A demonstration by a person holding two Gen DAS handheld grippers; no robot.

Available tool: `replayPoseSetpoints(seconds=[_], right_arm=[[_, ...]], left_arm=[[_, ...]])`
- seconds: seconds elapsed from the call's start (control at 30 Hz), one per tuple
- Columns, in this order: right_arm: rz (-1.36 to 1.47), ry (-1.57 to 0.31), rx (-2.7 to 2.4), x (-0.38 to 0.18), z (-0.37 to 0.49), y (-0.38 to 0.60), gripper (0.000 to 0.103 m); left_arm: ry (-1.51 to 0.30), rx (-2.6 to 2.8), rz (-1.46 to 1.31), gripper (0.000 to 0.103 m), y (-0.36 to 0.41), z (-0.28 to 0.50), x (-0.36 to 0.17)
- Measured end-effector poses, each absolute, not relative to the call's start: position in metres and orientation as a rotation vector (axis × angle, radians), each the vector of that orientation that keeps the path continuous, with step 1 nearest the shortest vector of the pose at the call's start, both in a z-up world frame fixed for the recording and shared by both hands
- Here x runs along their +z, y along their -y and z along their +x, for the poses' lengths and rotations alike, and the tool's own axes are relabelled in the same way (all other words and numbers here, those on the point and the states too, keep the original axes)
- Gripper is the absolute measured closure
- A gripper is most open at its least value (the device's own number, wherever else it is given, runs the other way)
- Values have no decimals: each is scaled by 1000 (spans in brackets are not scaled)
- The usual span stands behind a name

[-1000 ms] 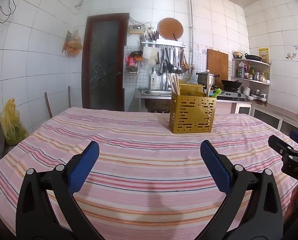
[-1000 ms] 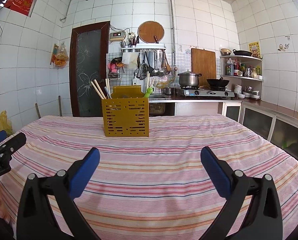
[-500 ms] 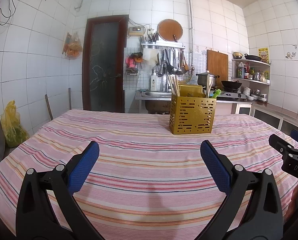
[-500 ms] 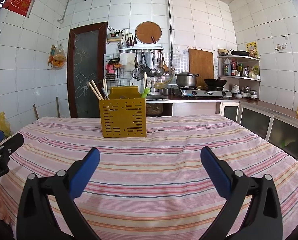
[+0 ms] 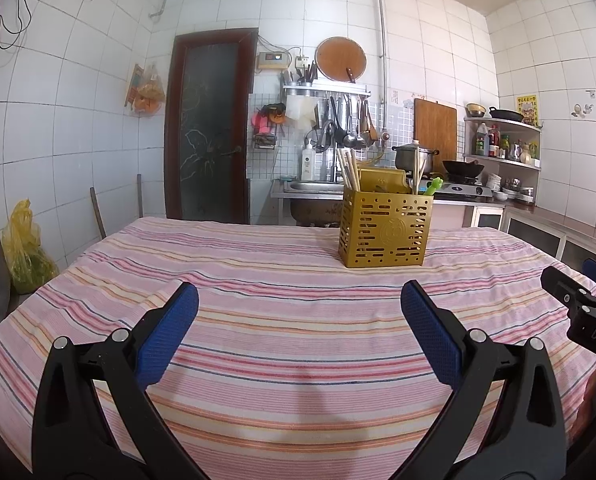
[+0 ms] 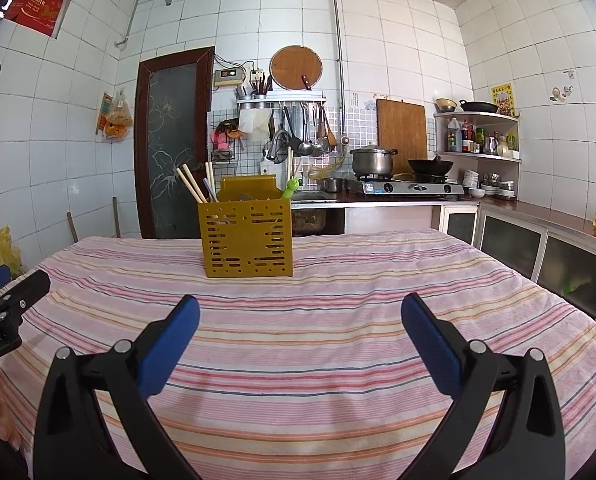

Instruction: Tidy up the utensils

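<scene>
A gold perforated utensil holder (image 5: 385, 230) (image 6: 249, 236) stands upright on the striped tablecloth (image 5: 282, 320) (image 6: 338, 312), toward the far side. Wooden chopsticks (image 5: 348, 168) (image 6: 192, 186) stick up from its left part, and a green-topped utensil (image 5: 433, 185) (image 6: 291, 187) from its right part. My left gripper (image 5: 298, 316) is open with nothing between its blue pads, well short of the holder. My right gripper (image 6: 300, 320) is open too, also empty and near the table's front. Each gripper shows at the edge of the other's view.
Behind the table runs a kitchen counter with a sink (image 5: 310, 186), a gas stove (image 6: 406, 188), a pot (image 6: 372, 160) and a wok (image 6: 430, 166). A dark door (image 5: 208, 128) is at the back left. A yellow bag (image 5: 24, 248) sits on the floor at left.
Both views have tilted up slightly, so the holder sits a little lower in frame. Both grippers stay open and empty.
</scene>
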State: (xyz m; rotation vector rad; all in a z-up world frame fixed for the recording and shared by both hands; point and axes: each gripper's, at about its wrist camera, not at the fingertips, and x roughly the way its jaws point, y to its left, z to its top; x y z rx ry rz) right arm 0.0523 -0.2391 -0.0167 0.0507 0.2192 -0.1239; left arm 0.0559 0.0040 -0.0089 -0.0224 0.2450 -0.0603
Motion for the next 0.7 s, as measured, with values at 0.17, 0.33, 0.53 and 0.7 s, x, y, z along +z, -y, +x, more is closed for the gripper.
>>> replayPoseSetpoints(seconds=[0.17,0.33,0.53,0.7], right_arm=[[51,-219,-124,-17,52,239,4],[52,-218,-125,-17,52,239,4],[55,-218,-125,-17,52,239,4],[56,-217,-125,-16,52,239,4]], left_arm=[[-246,-60,-22,5,-4,56,-9],[-243,-60,-20,5,-4,56,-10],[-243,-60,-20,5,-5,56,-10],[-245,-65,-20,5,-4,56,-10]])
